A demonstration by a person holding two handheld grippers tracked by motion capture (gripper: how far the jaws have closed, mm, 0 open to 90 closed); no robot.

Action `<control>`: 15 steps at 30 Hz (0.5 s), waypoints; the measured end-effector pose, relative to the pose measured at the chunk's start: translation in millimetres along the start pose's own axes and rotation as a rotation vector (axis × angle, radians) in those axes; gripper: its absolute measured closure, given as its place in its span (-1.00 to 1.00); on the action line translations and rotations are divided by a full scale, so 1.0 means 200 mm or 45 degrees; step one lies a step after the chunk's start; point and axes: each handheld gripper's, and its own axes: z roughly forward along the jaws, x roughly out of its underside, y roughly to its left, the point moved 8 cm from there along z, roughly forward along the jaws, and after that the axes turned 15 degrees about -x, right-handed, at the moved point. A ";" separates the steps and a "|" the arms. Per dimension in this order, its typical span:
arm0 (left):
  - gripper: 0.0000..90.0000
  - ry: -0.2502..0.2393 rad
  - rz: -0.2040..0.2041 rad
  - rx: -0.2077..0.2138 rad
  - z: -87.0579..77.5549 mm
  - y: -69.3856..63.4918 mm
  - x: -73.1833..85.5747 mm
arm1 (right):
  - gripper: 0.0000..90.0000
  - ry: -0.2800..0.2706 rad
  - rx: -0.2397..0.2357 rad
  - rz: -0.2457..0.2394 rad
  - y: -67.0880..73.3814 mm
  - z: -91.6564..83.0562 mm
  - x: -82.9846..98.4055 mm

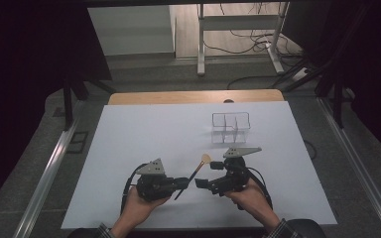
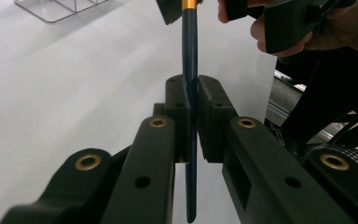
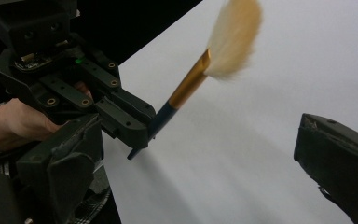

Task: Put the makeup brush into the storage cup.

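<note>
While left tongs clamp the brush (tip blurred), right tongs gape.

Makeup brush: dark blue handle, gold ferrule, fluffy pale-tan bristle head. Held off the white table, not lying on it. Clamped at lower handle btwn jaws of left gripper; butt end pokes out past the jaws. In high view it runs diagonally, bristles up-right, near right gripper, whose jaws stand apart and don't touch it.
</note>
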 end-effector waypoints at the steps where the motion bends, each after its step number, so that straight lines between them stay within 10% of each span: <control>1: 0.87 0.000 0.000 0.000 0.00 0.00 0.00 | -0.97 0.000 0.000 0.000 0.00 0.00 0.00; 15: 0.87 0.006 0.015 0.007 0.01 -0.01 0.00 | -0.65 0.004 -0.023 0.062 0.01 0.06 -0.03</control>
